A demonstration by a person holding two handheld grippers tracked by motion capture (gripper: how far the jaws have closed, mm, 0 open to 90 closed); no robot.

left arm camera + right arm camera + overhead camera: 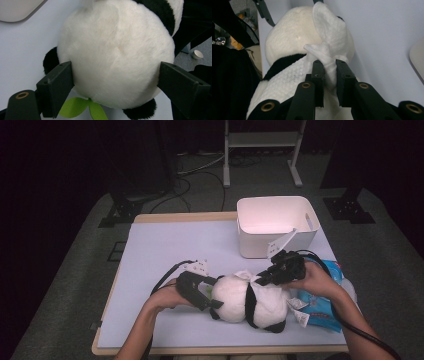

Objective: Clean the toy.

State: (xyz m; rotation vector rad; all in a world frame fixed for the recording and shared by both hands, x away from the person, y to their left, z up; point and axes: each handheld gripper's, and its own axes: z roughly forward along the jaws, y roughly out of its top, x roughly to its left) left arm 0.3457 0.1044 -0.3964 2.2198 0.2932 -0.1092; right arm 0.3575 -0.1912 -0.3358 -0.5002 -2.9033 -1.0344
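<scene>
Panda on table, in front of bin. Left gripper wide, clamped round its plump body. Right gripper narrow, pinching white cloth knotted on panda. Likely light, soft, squashy; cloth limp, may slip, so hold near knot.

Blue packet print blurred, perhaps wipes.
</scene>
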